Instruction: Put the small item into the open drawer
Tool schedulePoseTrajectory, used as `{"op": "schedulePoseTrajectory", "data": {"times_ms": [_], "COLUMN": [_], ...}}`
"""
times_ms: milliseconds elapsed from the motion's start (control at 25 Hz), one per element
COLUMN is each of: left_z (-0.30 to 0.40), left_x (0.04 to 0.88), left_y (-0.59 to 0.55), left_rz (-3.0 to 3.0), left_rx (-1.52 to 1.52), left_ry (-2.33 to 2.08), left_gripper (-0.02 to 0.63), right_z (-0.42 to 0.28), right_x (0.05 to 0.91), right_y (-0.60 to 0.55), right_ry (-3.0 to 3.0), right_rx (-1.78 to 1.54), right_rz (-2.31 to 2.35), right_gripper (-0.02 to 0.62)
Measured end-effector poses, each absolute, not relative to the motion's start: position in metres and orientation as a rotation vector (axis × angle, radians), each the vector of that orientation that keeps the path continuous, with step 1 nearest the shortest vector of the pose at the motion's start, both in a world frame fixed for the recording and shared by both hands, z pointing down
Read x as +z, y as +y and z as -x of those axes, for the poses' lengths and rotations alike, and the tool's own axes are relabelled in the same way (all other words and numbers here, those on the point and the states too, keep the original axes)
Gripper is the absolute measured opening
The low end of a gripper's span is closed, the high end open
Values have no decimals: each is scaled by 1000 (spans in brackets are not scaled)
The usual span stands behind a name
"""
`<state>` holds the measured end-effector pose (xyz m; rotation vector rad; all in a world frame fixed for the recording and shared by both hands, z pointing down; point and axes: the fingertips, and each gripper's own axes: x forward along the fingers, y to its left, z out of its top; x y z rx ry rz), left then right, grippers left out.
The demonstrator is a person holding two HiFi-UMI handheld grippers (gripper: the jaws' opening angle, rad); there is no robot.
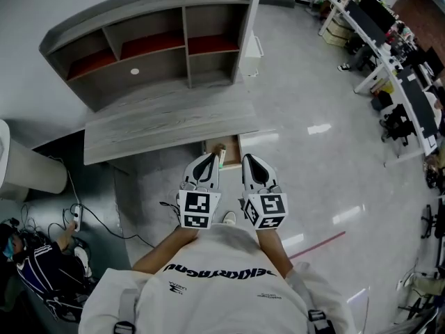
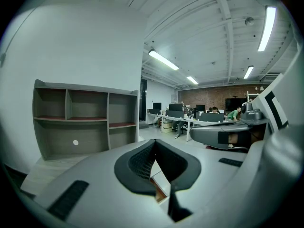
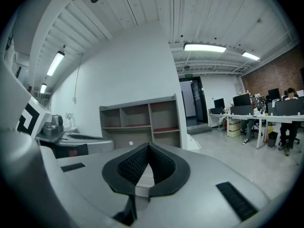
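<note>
We held our left gripper [image 1: 208, 160] and right gripper [image 1: 250, 162] clenched, empty, above the open drawer [image 1: 231, 145]; small item unseen.

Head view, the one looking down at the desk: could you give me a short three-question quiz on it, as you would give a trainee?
1. True or false: the drawer under the desk is pulled open.
2. Where are the left gripper and the right gripper? A) inside the shelf unit; B) side by side in front of the person, tips towards the drawer; C) lying on the floor.
3. Fill in: in each gripper's own view, the two jaw tips are ___, with nothing seen between them.

Key: 1 true; 2 B; 3 together.
</note>
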<state>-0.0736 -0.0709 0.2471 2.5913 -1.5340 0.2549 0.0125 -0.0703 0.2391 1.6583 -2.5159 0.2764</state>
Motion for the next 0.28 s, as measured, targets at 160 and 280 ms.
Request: {"op": "schedulePoseTrajectory", "data": {"times_ms": [160, 280], "left_z": [68, 64], "left_x": [250, 252], "left_y": [-72, -71], "left_rz": [-2595, -2594], "left_rx": [253, 258], "left_ry": [-1530, -1531], "left_gripper": [15, 15], "right_z": [-18, -21], "right_x": [242, 244], "right_y": [-71, -70], "right_ry": [-2517, -2517], "right_rx": [277, 282], "right_rz": [-1659, -1655], "right_gripper": [32, 32]}}
